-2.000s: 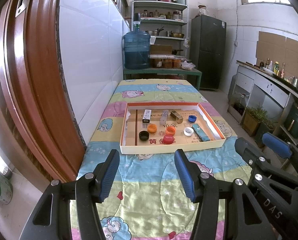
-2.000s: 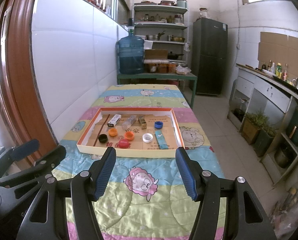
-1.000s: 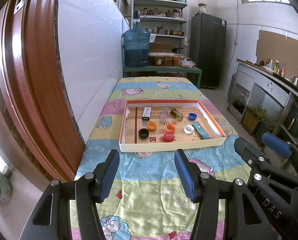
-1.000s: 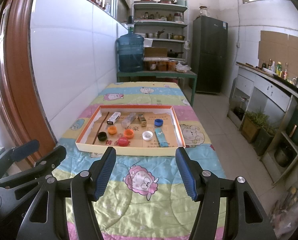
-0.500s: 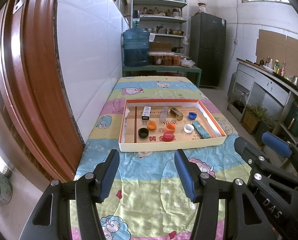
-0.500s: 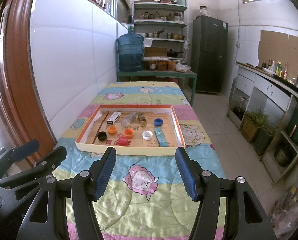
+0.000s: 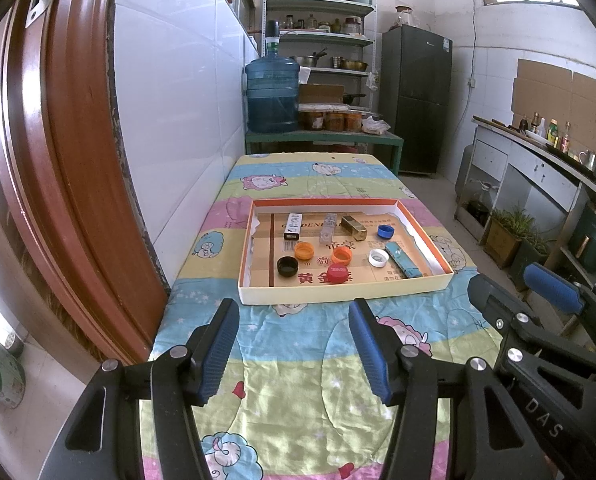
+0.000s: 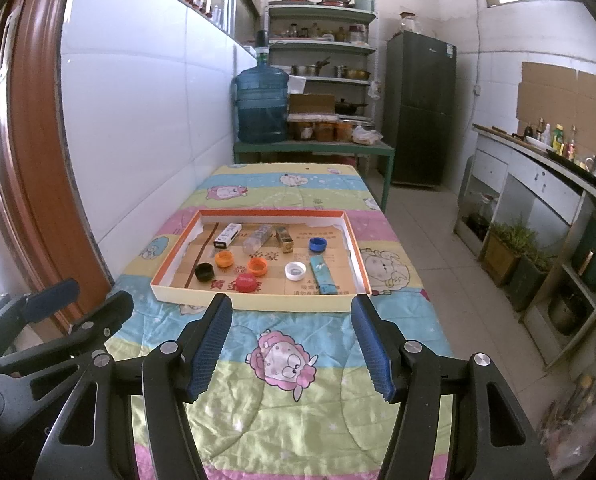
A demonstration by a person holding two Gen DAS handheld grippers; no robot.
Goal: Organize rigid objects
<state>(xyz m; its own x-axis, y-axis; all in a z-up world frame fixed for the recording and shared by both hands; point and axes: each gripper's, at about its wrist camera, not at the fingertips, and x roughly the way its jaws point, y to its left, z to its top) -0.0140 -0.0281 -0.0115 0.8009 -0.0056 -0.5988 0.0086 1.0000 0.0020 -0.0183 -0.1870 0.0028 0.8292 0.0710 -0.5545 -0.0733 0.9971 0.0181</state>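
Observation:
A shallow cardboard tray (image 7: 337, 291) (image 8: 258, 303) lies on a table covered by a cartoon quilt. In it lie bottle caps: black (image 7: 287, 266), two orange (image 7: 303, 250) (image 7: 341, 256), red (image 7: 337, 273), white (image 7: 378, 257) and blue (image 7: 385, 231). A white box (image 7: 293, 226), a clear bottle (image 7: 328, 229), a gold box (image 7: 354, 227) and a teal bar (image 7: 402, 263) lie there too. My left gripper (image 7: 294, 346) and my right gripper (image 8: 292, 346) are open and empty, held above the quilt short of the tray's near wall.
A tiled wall and a brown door frame (image 7: 58, 160) run along the table's left side. A green table with a blue water jug (image 7: 272, 98) stands behind. A fridge (image 7: 415, 100), shelves and a counter (image 7: 537, 168) line the back and right.
Both views have drawn slightly back and up from the tray. Both grippers stay open; nothing in the tray has moved.

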